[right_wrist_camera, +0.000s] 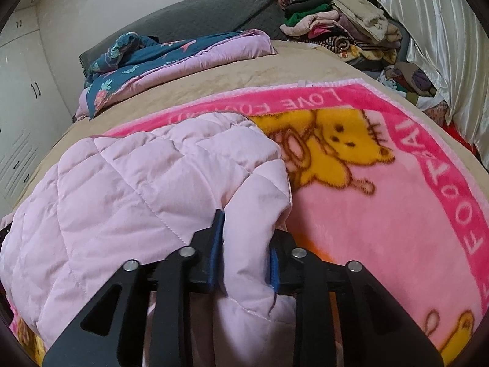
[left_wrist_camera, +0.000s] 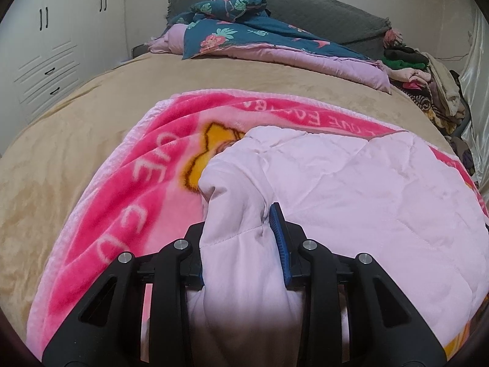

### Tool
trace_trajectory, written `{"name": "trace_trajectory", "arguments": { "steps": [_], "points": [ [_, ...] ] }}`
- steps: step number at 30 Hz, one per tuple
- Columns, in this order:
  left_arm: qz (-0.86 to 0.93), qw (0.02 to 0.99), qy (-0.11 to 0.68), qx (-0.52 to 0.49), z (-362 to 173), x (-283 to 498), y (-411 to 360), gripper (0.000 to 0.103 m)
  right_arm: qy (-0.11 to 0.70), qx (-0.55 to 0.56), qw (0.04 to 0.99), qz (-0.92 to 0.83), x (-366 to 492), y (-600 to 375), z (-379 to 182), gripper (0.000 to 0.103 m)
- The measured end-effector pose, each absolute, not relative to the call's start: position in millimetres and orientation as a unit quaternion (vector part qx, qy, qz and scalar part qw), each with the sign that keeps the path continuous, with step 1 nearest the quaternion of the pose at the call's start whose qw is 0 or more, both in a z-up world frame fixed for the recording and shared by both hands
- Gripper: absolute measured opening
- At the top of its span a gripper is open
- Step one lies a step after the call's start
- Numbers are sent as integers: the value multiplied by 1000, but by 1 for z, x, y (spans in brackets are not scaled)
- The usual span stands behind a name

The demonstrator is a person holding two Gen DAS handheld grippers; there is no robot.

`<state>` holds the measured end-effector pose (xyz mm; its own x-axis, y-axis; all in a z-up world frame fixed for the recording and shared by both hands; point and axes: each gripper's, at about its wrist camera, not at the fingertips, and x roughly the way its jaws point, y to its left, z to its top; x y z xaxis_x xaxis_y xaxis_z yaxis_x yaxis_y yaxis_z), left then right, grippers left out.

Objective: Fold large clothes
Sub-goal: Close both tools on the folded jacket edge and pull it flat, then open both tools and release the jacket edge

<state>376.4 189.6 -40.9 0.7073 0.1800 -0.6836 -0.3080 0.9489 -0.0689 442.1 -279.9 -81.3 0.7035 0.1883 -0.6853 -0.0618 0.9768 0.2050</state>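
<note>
A pale pink quilted jacket (left_wrist_camera: 351, 189) (right_wrist_camera: 137, 189) lies spread on a bright pink fleece blanket (left_wrist_camera: 128, 168) (right_wrist_camera: 382, 214) printed with yellow bears and white letters. My left gripper (left_wrist_camera: 238, 223) is shut on a puffy fold at the jacket's left side, and the fabric bulges up between its blue pads (left_wrist_camera: 279, 238). My right gripper (right_wrist_camera: 249, 226) has a fold of the jacket's right side between its blue pads (right_wrist_camera: 215, 244). That fabric fills the gap and touches both pads. Both grippers point down towards the bed.
The blanket rests on a beige bed cover (left_wrist_camera: 91, 107) (right_wrist_camera: 244, 70). A folded blue floral quilt (left_wrist_camera: 244, 36) (right_wrist_camera: 171, 58) lies by the grey headboard (left_wrist_camera: 321, 9). A pile of clothes (left_wrist_camera: 428, 70) (right_wrist_camera: 336, 21) stands at the far right by a satin curtain (right_wrist_camera: 428, 30). White wardrobes (left_wrist_camera: 45, 46) line the left.
</note>
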Motion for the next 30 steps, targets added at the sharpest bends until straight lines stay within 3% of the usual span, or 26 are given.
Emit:
{"name": "trace_trajectory", "arguments": {
  "steps": [3, 5, 6, 8, 12, 18, 23, 30],
  "points": [
    [136, 919, 359, -86, -41, 375, 189, 26, 381, 87, 919, 60, 438, -284, -79, 40],
    [137, 919, 360, -88, -41, 373, 189, 27, 381, 88, 919, 51, 433, -286, -76, 57],
    [137, 919, 359, -90, -41, 372, 190, 28, 380, 88, 919, 52, 431, -287, -75, 70],
    [140, 918, 358, -93, -39, 370, 191, 30, 376, 82, 922, 46, 423, -288, -71, 78],
    [139, 922, 349, -94, -30, 358, 188, 50, 349, 92, 931, 58, 398, -294, -57, 95],
    [136, 932, 324, -90, -7, 335, 176, 74, 322, 104, 937, 89, 361, -296, -36, 99],
    [135, 937, 311, -79, 8, 317, 166, 86, 311, 106, 938, 104, 339, -295, -24, 99],
    [131, 941, 306, -62, 19, 293, 153, 93, 302, 106, 940, 120, 312, -293, -9, 99]
  ]
}}
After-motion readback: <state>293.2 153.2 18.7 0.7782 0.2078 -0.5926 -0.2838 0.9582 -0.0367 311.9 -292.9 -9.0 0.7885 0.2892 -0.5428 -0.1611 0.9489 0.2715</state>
